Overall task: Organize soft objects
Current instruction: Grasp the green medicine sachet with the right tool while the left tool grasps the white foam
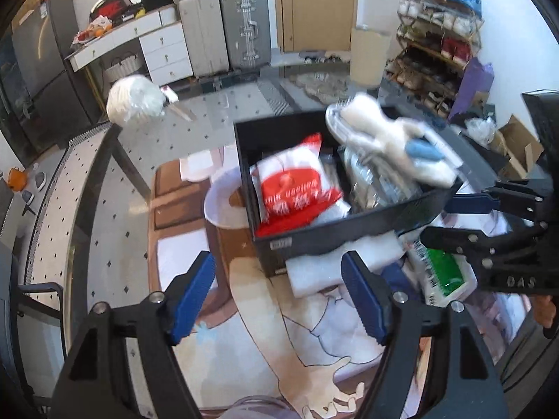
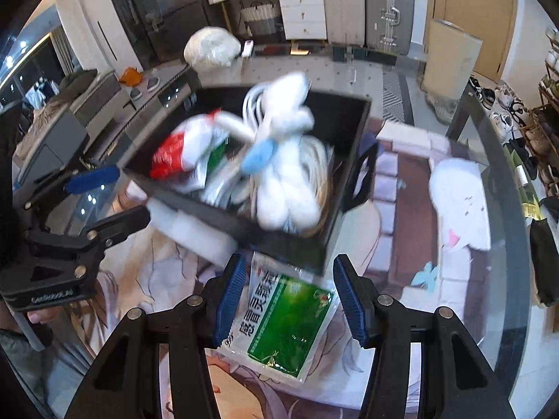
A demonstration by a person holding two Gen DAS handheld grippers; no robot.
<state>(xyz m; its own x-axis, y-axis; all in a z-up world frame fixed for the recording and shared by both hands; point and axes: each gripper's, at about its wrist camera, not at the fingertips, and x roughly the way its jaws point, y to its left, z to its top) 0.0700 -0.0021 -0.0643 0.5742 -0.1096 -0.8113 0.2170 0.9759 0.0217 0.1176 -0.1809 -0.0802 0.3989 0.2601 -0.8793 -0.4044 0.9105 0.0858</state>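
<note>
I see green sachet (image 2: 290, 321) lying flat on surface just before black box (image 2: 335, 206), between right gripper (image 2: 290, 300) jaws, parted, not touching; left gripper (image 1: 279, 296) jaws wide, empty, farther off

A glass tabletop (image 2: 489, 181) carried a printed cartoon mat (image 2: 412, 209). On the mat sat a black bin (image 1: 335, 237), a white foam block (image 1: 314, 272) touching its front wall, and a green-and-white sachet (image 2: 286, 324) just beside them. Farther back on the glass lay a white plastic bag (image 1: 134, 99).
</note>
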